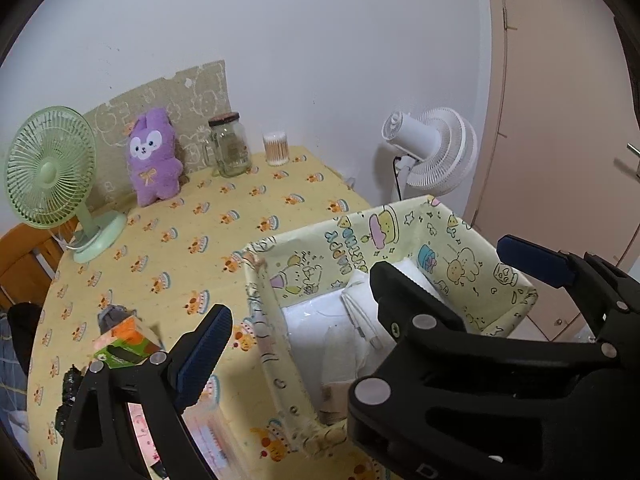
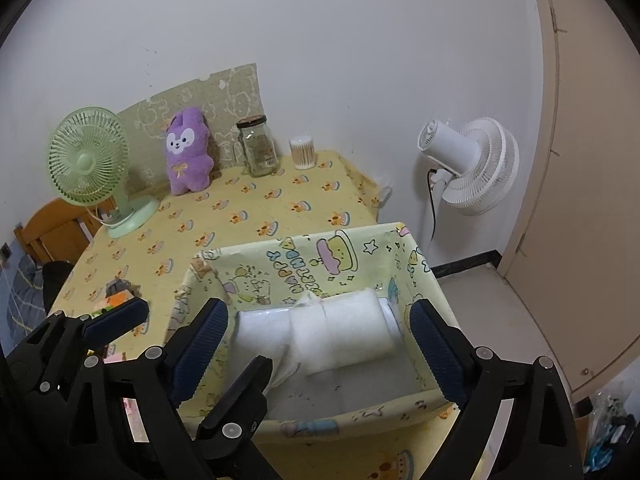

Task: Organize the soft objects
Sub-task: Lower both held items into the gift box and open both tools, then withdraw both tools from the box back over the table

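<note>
Leftmost on the table [image 2: 248, 216], which wears a yellow patterned cloth, stands a green desk fan [image 2: 90, 162], with an orange wooden chair [image 2: 52, 232] behind the table's edge. Next along the wall a purple plush bunny [image 2: 188, 156] leans upright against a printed board [image 2: 208, 104], then a lidded glass jar [image 2: 258, 146] and a small tub of cotton swabs [image 2: 303, 151].

Nearer to me, on the left part of the table, lies an orange and green packet [image 1: 126, 342], partly behind my left hand-held gripper [image 1: 356, 296]. That gripper's jaws are spread wide and carry nothing; its left finger hangs over the table beside the box, its right finger out past the box's right wall.

Right of the packet sits the cartoon-printed storage box [image 2: 400, 240], open on top, at the table's near right corner. Inside it lie the soft things: a rolled white towel [image 2: 344, 328] across the middle and a plastic-wrapped white bundle [image 2: 260, 332] touching its left end.

My right hand-held gripper [image 2: 320, 356] hovers over the box, jaws wide apart and empty, one finger at the left wall and one at the right wall, the towel showing between them. In the left wrist view its black body covers part of the box's contents.

Farthest right, off the table, a white standing fan [image 2: 476, 168] stands by the wall, with a beige door [image 2: 592, 160] beyond it.
</note>
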A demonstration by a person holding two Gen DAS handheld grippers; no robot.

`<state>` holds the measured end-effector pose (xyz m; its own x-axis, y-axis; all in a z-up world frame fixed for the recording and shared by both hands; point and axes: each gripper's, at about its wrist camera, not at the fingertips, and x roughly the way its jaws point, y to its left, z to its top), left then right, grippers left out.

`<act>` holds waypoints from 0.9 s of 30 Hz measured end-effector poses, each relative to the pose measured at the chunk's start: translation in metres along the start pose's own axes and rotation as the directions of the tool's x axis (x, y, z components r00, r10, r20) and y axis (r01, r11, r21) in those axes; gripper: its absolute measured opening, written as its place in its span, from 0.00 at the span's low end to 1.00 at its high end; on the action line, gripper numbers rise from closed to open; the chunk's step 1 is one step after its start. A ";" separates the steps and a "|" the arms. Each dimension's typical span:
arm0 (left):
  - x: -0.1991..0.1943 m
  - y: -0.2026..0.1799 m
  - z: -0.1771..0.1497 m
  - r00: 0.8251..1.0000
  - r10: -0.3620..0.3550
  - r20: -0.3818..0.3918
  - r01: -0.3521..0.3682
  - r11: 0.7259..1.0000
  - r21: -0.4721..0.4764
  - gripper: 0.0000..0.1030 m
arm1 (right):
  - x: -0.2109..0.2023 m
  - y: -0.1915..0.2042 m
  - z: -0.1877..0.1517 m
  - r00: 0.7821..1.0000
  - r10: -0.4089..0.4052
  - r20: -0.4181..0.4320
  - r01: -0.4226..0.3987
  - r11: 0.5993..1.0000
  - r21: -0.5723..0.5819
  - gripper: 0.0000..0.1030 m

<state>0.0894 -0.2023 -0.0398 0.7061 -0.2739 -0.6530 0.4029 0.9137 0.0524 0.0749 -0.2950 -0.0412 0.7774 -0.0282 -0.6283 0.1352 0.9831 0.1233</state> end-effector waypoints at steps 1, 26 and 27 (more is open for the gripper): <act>-0.004 0.002 0.000 1.000 0.002 0.008 -0.002 1.000 0.000 0.92 | -0.003 0.002 0.000 1.000 -0.001 0.006 0.001 1.000 -0.001 0.92; -0.077 0.058 -0.027 0.993 0.009 0.117 -0.006 1.000 -0.023 0.92 | -0.068 0.077 -0.013 0.994 -0.029 0.107 0.034 0.998 -0.044 0.94; -0.080 0.060 -0.028 0.993 0.011 0.121 -0.009 1.000 -0.024 0.92 | -0.070 0.080 -0.014 0.994 -0.027 0.110 0.032 0.998 -0.047 0.94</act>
<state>0.0408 -0.1174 -0.0059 0.7760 -0.2979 -0.5559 0.3829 0.9229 0.0399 0.0225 -0.2118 0.0021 0.8366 -0.0745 -0.5427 0.1314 0.9891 0.0668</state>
